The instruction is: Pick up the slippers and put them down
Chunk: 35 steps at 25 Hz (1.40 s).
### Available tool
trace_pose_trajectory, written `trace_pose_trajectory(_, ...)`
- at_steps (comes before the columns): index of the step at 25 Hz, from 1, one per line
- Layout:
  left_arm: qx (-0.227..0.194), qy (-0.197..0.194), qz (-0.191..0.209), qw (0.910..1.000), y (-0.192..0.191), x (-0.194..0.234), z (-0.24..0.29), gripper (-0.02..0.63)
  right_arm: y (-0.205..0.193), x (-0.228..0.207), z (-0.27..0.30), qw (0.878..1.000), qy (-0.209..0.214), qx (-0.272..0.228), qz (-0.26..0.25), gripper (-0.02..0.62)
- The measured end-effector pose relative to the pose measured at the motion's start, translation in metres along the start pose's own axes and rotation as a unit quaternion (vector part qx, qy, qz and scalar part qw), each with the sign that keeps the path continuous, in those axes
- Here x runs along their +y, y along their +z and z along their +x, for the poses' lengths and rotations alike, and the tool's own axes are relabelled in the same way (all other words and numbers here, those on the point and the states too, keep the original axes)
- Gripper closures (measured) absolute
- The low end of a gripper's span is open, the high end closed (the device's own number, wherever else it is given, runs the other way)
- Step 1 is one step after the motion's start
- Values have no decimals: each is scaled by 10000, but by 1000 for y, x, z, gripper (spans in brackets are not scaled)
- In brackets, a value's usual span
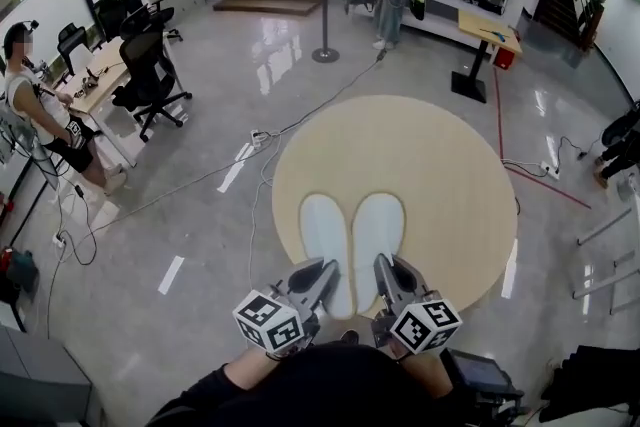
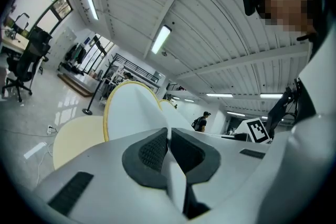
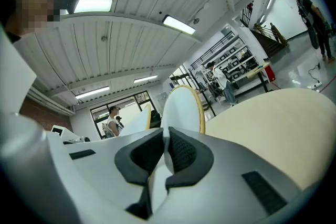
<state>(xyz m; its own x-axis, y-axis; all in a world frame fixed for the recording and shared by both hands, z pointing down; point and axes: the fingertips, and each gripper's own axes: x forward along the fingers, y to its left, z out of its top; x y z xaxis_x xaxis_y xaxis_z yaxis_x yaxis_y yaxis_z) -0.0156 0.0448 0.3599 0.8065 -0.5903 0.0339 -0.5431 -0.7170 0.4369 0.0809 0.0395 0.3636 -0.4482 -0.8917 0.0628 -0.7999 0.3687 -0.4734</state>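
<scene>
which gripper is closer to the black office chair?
Left. Left gripper, on the left slipper, sits toward the chair; right gripper, on the right slipper, is farther right.

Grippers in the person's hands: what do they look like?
The left gripper and right gripper are light grey, wedge-shaped shells, each with two jaws lined with dark bumpy pads. Each carries a white cube printed with black square markers. The person's sleeves are black.
</scene>
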Motion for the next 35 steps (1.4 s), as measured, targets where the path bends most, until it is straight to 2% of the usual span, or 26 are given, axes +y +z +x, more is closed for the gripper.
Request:
trace_pose_trajectory(3,34,91,129,9999,-2,-1,13,575,1,-9,4,9999,152,33,-8,568)
trace_pose_trajectory(9,-49,374,121,9992,-7,-2,44,575,16,-43,7,9993,379,30,-18,568)
trace_pose_trajectory(15,138,692,7,9975,-30,7,61,575,1,-72,6,9981,476,152,372,568)
trace_pose_trajectory(23,327,945,-89,9949,-33,23,57,575,-11,-72,21,9963,548,277,602,568)
trace_pose_trajectory(29,168,1204,-340,9920,-26,70,45,575,-24,-65,59,9957,580,454,560,568)
trace_pose_trajectory(35,116,1255,-565,9904,-7,131,51,575,-26,-67,111,9965,357,530,534,568)
